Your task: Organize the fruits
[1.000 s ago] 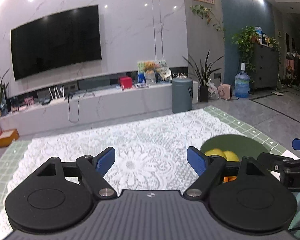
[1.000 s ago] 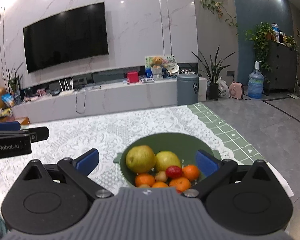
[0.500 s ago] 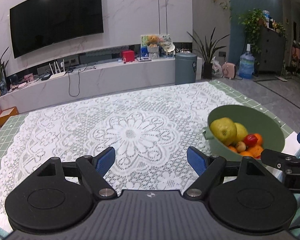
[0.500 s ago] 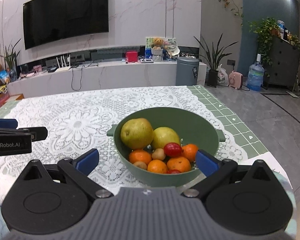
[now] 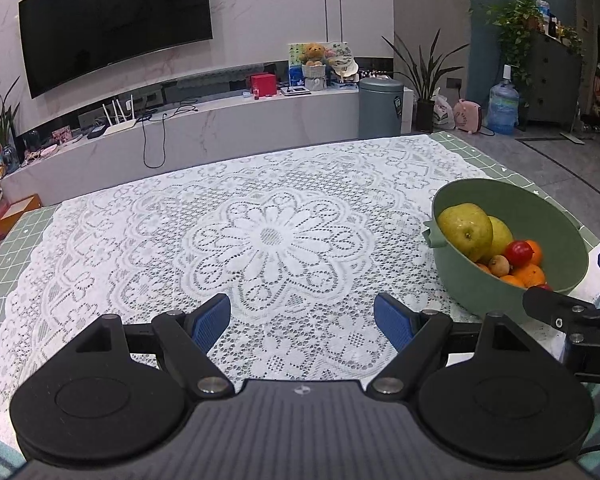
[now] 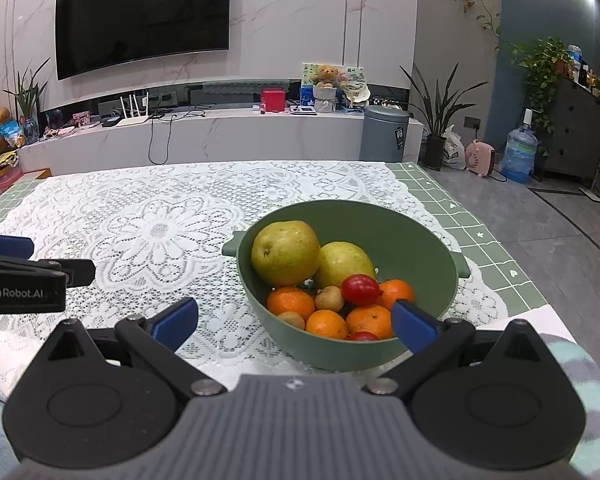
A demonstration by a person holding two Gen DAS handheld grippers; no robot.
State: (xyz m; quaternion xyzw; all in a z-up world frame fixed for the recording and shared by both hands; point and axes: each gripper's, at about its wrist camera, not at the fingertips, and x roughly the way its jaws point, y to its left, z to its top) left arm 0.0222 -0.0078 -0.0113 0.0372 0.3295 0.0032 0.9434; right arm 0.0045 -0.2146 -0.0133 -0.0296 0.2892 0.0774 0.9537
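Now both views tipped down over last second: bowl (image 6: 412, 240) fully seen, fruit (image 6: 324, 280) heaped inside, at table (image 5: 260, 240) three o'clock. Left claw (image 5: 302, 318), right claw (image 6: 294, 320) gape, empty. Sorting stage unclear.

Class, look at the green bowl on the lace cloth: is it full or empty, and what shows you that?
Partly full. The green bowl holds two pears, several oranges and small red fruits, heaped low with inner wall bare above.
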